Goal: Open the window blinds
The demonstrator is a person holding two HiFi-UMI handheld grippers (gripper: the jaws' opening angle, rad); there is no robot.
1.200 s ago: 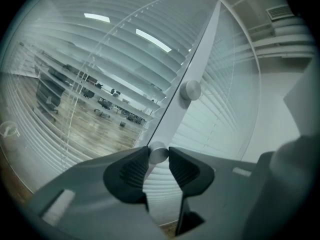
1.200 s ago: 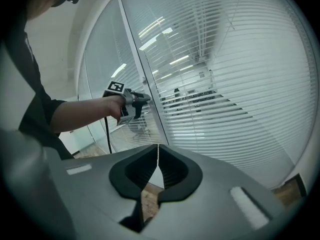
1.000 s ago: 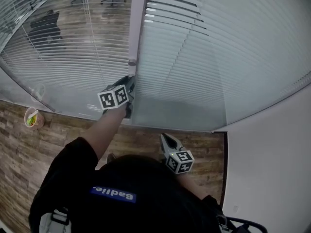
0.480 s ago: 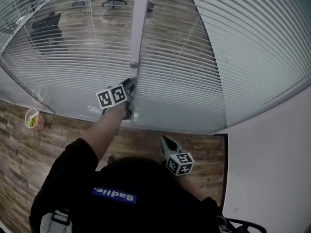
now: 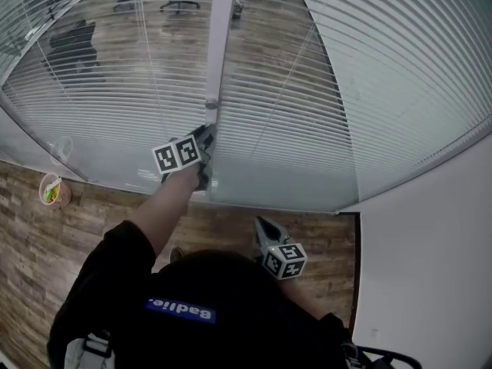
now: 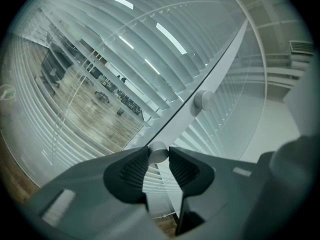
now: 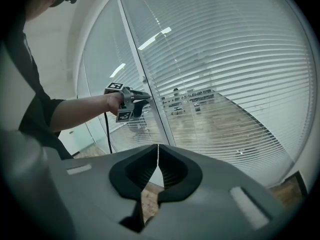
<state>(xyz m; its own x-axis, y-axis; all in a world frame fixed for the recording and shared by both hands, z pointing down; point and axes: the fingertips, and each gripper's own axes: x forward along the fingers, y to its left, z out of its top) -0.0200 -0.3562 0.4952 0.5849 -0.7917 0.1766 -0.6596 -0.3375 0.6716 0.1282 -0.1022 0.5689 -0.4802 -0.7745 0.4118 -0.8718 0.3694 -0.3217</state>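
Blinds [image 5: 307, 91] hang behind glass, their thin slats beyond reach. We judge the small knob [image 6: 158, 155] low on the frame post [image 5: 219, 44] the only hold: hard, smooth, light to twist. Our left gripper [image 6: 159, 151] pinches it; our right gripper [image 7: 158, 151] is clenched, empty.

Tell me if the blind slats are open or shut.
Open: the blind slats lie tilted apart, and the wood floor beyond shows between them.
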